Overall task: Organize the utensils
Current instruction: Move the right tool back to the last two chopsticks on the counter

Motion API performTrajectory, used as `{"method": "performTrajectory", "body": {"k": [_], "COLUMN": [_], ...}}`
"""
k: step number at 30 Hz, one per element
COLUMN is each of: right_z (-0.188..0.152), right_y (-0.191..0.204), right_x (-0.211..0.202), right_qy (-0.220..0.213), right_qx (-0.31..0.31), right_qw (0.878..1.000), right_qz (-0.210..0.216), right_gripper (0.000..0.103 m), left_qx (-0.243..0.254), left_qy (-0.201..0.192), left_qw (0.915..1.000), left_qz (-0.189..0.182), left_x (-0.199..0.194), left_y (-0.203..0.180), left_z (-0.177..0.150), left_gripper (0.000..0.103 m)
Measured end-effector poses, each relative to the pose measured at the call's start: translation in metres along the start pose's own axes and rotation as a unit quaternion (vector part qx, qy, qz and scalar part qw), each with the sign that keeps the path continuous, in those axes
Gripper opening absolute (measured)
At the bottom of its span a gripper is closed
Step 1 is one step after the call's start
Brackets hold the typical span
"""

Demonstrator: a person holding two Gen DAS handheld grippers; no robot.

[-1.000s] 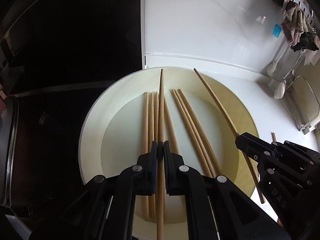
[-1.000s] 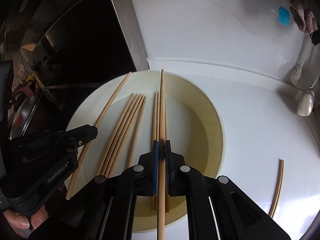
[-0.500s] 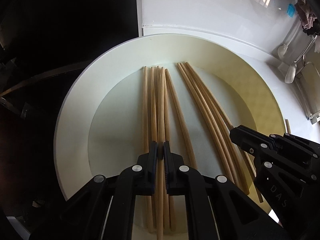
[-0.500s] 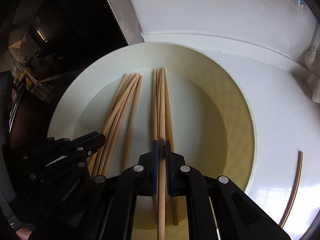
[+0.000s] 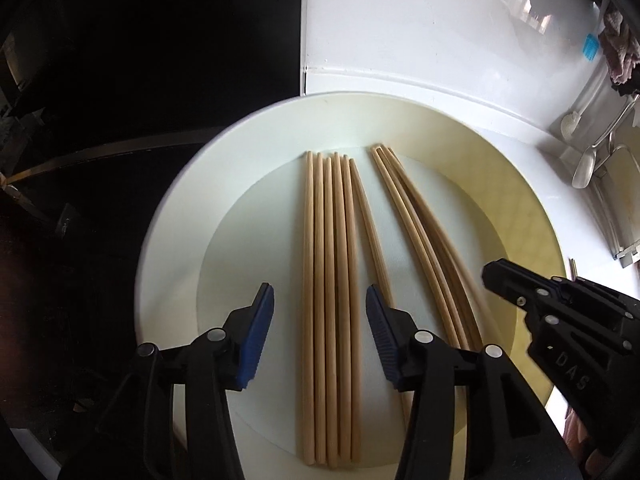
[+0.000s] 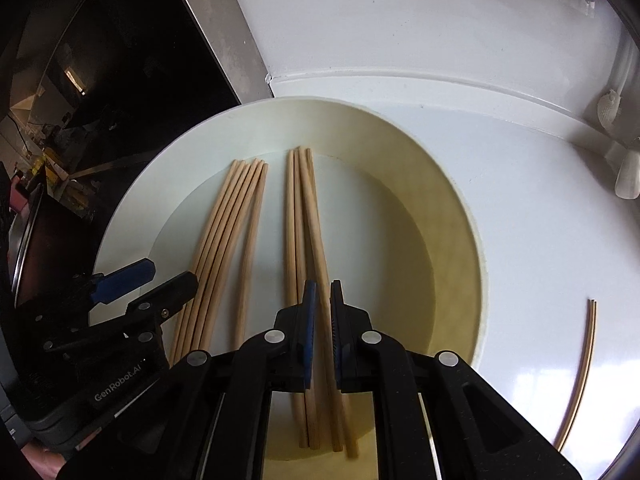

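Note:
Several wooden chopsticks lie in a wide pale plate (image 5: 172, 248) (image 6: 460, 240), in two bundles. In the left wrist view the left bundle (image 5: 330, 280) lies between the jaws of my left gripper (image 5: 320, 332), which is open and empty above it. The right bundle (image 5: 420, 232) (image 6: 302, 232) lies under my right gripper (image 6: 323, 320) (image 5: 560, 320). Its jaws stand slightly apart, with a chopstick (image 6: 320, 240) lying on the plate in the gap, no longer clamped. The left gripper (image 6: 132, 284) shows at the left in the right wrist view.
A loose pair of chopsticks (image 6: 580, 368) lies on the white counter (image 6: 540, 200) to the right of the plate. A black glass cooktop (image 5: 140, 80) lies to the left. White brushes (image 5: 584, 164) and cloths (image 5: 616, 48) are at the far right.
Both grippers lowered their chopsticks onto the plate and let go. The left jaws opened wide; the right jaws opened a little. The released sticks now lie with the bundles.

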State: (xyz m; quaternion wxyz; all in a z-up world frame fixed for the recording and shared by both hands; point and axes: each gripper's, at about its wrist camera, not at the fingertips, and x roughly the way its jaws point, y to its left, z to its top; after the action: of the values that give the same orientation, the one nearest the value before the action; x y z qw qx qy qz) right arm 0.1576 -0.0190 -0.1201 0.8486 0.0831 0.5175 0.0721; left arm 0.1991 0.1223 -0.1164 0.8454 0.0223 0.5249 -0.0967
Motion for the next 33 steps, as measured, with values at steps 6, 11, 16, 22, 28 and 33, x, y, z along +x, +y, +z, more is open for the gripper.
{"method": "performTrajectory", "body": {"k": [6, 11, 16, 22, 28, 33], "right_z": [-0.012, -0.031, -0.045, -0.069, -0.095, -0.115], "right_y": [0.001, -0.004, -0.012, -0.037, -0.079, -0.118], "right_x": [-0.028, -0.051, -0.077, -0.107, -0.125, -0.139], "right_qy": [-0.025, -0.033, -0.054, -0.08, -0.084, -0.084], "right_qx": [-0.016, -0.012, -0.007, 0.008, 0.042, 0.068], "right_qw": [1.0, 0.999, 0.999, 0.997, 0.994, 0.991], "right_qz": [-0.004, -0.002, -0.002, -0.017, -0.05, -0.077], "right_gripper": [0.025, 0.027, 0.033, 0.039, 0.041, 0.044], "left_qx": [-0.009, -0.013, -0.012, 0.009, 0.033, 0.052], "left_qy": [-0.02, -0.033, -0.044, -0.063, -0.068, -0.063], "left_qw": [0.9997, 0.9994, 0.9989, 0.9975, 0.9958, 0.9943], "left_qz": [-0.003, -0.003, -0.012, -0.03, -0.052, -0.069], "left_x": [-0.022, -0.041, -0.061, -0.084, -0.095, -0.094], "left_y": [0.006, 0.009, 0.005, -0.016, -0.054, -0.093], "left_z": [-0.005, -0.015, -0.029, -0.043, -0.051, -0.059], "left_gripper": [0.074, 0.076, 0.076, 0.078, 0.078, 0.08]}}
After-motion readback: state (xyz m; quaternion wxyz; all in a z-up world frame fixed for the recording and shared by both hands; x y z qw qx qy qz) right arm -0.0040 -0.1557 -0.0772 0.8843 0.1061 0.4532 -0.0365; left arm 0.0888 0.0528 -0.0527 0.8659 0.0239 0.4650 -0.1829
